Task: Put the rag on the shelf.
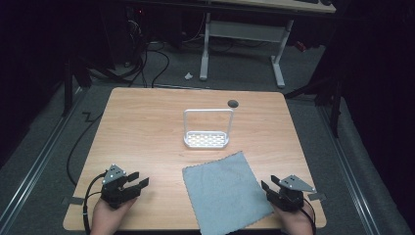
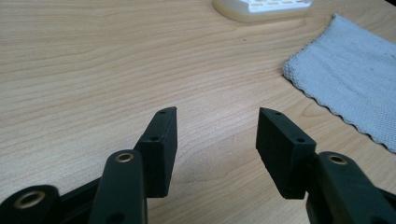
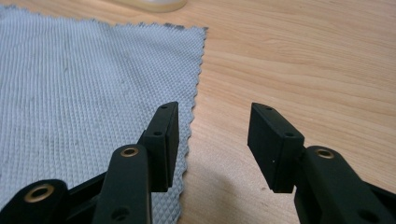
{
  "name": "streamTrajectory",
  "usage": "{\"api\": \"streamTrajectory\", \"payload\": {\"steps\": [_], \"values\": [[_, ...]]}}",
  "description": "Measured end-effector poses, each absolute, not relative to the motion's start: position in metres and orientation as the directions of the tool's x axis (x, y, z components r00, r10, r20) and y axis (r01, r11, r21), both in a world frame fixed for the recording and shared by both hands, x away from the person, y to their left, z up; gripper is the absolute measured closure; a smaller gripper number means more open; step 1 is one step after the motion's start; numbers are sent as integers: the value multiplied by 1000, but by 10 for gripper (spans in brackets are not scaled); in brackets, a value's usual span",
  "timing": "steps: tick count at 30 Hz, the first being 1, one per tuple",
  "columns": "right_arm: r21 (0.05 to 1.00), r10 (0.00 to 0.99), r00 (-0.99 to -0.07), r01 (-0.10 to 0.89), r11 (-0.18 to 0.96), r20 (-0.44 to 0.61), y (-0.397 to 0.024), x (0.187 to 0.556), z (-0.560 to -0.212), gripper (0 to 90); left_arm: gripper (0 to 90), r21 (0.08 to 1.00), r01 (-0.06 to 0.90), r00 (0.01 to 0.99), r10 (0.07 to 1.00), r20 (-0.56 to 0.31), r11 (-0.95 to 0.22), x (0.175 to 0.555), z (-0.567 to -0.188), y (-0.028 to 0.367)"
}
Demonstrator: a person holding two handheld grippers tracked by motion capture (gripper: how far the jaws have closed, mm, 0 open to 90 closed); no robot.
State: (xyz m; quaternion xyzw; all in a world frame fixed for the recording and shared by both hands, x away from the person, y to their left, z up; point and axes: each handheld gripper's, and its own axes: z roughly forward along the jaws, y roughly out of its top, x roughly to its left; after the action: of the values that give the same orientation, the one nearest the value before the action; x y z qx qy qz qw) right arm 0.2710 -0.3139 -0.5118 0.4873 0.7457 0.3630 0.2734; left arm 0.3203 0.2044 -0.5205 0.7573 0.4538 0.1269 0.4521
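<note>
The wooden table [image 1: 147, 127] carries everything here. Largest on it is a grey knitted cloth [image 1: 226, 192], lying flat and slightly askew at the table's near edge, its near corner hanging just over that edge. It looks soft, limp and light, so it should drape and fold when lifted; the scalloped edge or a corner is probably the best place to pinch, since a flat middle gives the jaws nothing to bite. Just beyond the cloth stands a white perforated tray with a tall wire hoop handle [image 1: 207, 128], which looks rigid and light. Left of the cloth rests the left gripper [image 1: 137, 180], jaws spread wide and empty. Right of the cloth, at its edge, sits the right gripper [image 1: 267, 187], jaws likewise wide apart, holding nothing.
</note>
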Motion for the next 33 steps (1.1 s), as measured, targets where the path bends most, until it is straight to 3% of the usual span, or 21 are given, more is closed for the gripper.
{"api": "streamTrajectory", "payload": {"steps": [18, 20, 30, 33], "values": [[801, 914, -402, 528, 282, -57, -309, 270, -514, 531, 476, 800, 571, 556, 803, -213, -183, 319, -522, 200], [800, 916, -398, 533, 275, -49, -310, 269, -514, 533, 532, 795, 580, 570, 786, -240, -178, 317, -521, 198], [803, 915, -402, 534, 265, -35, -310, 268, -514, 566, 703, 781, 556, 664, 718, -210, -285, 306, -518, 152], [801, 903, -430, 534, 270, -18, -311, 265, -513, 708, 780, 780, 534, 694, 697, -182, -328, 301, -517, 138]]}}
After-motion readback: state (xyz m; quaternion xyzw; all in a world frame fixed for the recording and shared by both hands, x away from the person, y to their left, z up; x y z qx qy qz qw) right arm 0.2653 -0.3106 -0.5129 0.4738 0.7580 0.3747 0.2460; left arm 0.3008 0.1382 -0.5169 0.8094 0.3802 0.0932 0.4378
